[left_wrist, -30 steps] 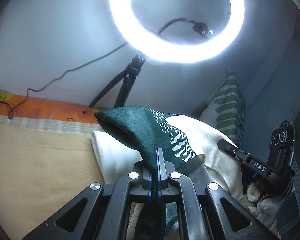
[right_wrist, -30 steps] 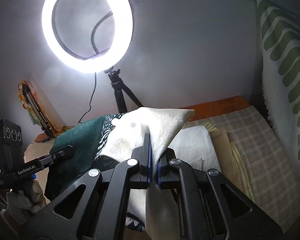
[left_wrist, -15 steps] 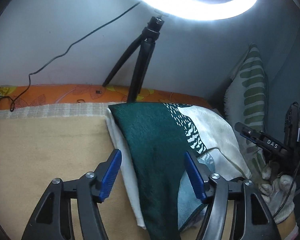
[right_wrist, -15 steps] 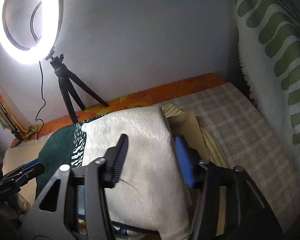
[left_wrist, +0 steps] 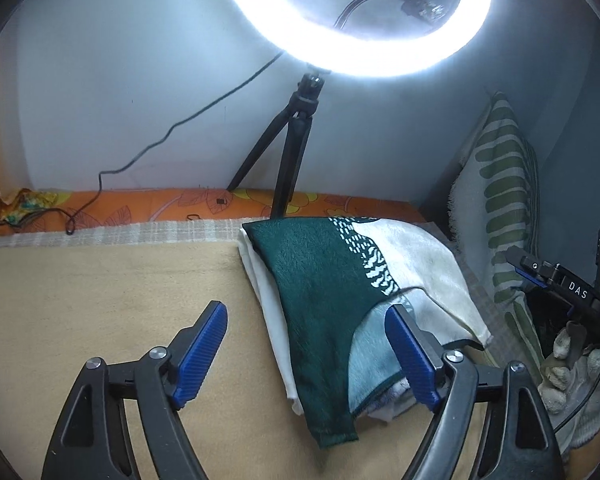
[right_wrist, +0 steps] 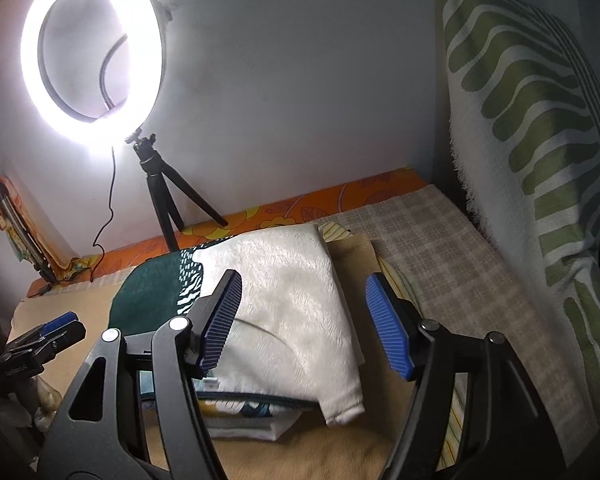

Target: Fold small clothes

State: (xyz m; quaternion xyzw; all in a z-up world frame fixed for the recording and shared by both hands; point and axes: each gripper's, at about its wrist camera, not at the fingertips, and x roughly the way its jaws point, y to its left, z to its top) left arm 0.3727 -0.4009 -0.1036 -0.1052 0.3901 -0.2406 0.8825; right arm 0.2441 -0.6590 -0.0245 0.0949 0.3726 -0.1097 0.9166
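Observation:
A small garment, dark green (left_wrist: 324, 280) on one half and cream (right_wrist: 292, 300) on the other, lies folded flat on a stack of white folded pieces (left_wrist: 260, 280). My left gripper (left_wrist: 308, 356) hovers over its green near edge. Its jaws are opening and the blue pads (left_wrist: 204, 354) touch no cloth. My right gripper (right_wrist: 304, 324) hangs above the cream half, jaws also opening, nothing pressed between them. Each gripper shows in the other's view: the right gripper (left_wrist: 540, 276) with a gloved hand (left_wrist: 572, 368) under it, and the left gripper (right_wrist: 48, 332) at the lower left.
A lit ring light on a black tripod (left_wrist: 296, 152) stands behind the stack, its cable trailing left. A green-striped pillow (right_wrist: 540, 120) leans against the right wall. A tan blanket (left_wrist: 80, 300) covers the bed, with a checked cloth (right_wrist: 440, 248) and an orange flowered sheet (left_wrist: 140, 208) behind.
Both grippers were shut on the lifted garment, then opened and let go. The garment dropped flat onto the stack, and both grippers drew back from it.

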